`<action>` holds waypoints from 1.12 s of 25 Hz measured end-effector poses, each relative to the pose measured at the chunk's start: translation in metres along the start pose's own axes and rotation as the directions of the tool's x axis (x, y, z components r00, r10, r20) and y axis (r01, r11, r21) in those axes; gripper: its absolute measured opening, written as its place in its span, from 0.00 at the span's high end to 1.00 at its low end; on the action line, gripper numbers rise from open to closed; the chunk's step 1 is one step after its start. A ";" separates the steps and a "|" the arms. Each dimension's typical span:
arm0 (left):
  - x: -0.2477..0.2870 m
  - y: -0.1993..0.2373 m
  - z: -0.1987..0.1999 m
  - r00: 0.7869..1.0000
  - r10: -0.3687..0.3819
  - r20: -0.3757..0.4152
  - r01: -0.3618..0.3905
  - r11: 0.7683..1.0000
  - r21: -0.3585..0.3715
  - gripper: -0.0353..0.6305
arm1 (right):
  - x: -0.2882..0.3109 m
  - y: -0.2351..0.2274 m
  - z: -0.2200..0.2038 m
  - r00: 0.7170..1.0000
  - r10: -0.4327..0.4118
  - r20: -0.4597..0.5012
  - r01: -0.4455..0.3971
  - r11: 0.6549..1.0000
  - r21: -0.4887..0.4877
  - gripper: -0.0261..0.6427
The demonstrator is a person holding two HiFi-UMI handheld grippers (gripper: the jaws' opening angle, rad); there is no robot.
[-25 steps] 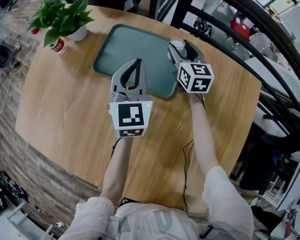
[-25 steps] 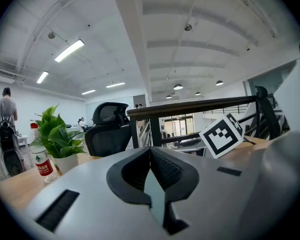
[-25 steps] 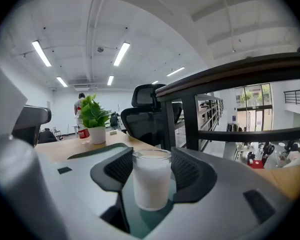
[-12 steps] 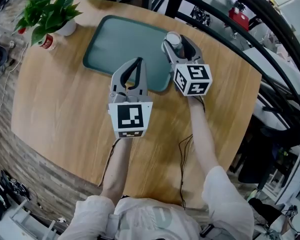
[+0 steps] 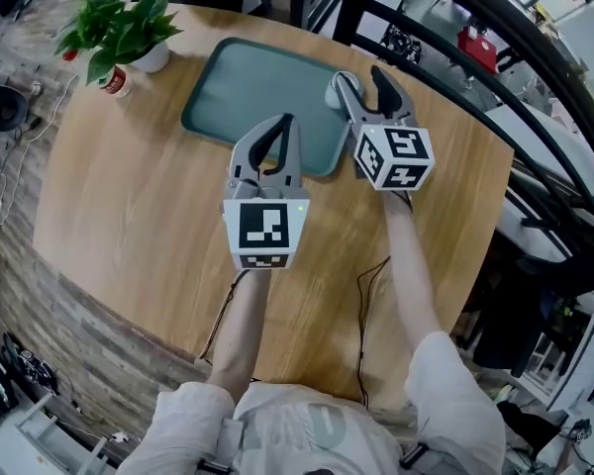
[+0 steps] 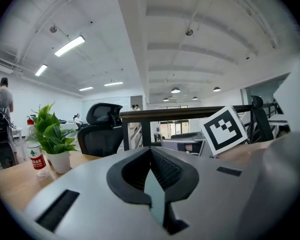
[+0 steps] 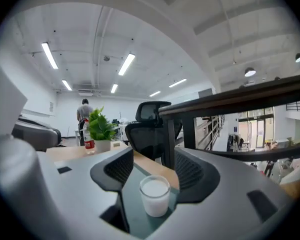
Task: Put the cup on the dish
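Since half a second ago the right gripper [image 5: 364, 85] [image 7: 153, 161] is seen with its jaws spread wider, and the cup [image 5: 339, 89] [image 7: 154, 196] is no longer clasped. The cup is filled with something white and is stood upright between the spread jaws, deep in the gap, with a sliver of space shown on either side in the right gripper view. It is set on the dish [image 5: 247, 87] [image 7: 132, 186], a teal rectangular tray, at the corner of it that lies under the right jaws. In the head view the cup is seen hard against the left-hand finger of that gripper; contact cannot be told there.

The left gripper [image 5: 277, 132] [image 6: 151, 151] is held just beside the right one, its jaws pressed together with nothing between them. The near edge of the dish is overlapped by its tips in the head view.

Dish and cup are carried by a round wooden table [image 5: 129, 206]. Well beyond both sets of jaws, at the far left of the table, a potted plant [image 5: 124, 28] [image 6: 50, 134] [image 7: 101, 126] is placed, with a red-labelled bottle [image 5: 114, 87] [image 6: 37, 159] just beside it. A black office chair [image 6: 102, 126] [image 7: 152, 119] is seen past the table, ahead of the jaws.
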State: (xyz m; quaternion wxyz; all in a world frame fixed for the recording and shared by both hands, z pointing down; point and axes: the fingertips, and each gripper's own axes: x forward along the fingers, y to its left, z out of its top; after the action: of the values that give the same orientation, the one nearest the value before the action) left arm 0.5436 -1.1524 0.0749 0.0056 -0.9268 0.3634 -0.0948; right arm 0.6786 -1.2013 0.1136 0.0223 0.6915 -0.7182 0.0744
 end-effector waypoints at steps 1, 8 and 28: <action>-0.005 0.001 0.007 1.000 0.005 0.011 -0.005 1.000 -0.002 0.93 | -0.007 0.005 0.015 1.000 0.009 0.022 -0.008 1.000 -0.012 0.60; -0.067 0.002 0.067 0.992 0.051 0.118 -0.050 0.999 -0.010 0.93 | -0.095 0.063 0.117 0.979 0.040 0.198 -0.021 0.995 -0.099 0.69; -0.332 -0.029 0.128 0.929 0.228 0.292 -0.244 0.969 0.020 0.93 | -0.345 0.224 0.139 0.971 0.074 0.228 -0.061 0.996 -0.066 0.92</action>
State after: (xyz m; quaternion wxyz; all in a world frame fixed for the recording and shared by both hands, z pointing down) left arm 0.3479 -0.9145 -0.1052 0.0957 -0.8796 0.4648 0.0322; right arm 0.4800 -0.8718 -0.0869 -0.0431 0.6697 -0.7409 -0.0266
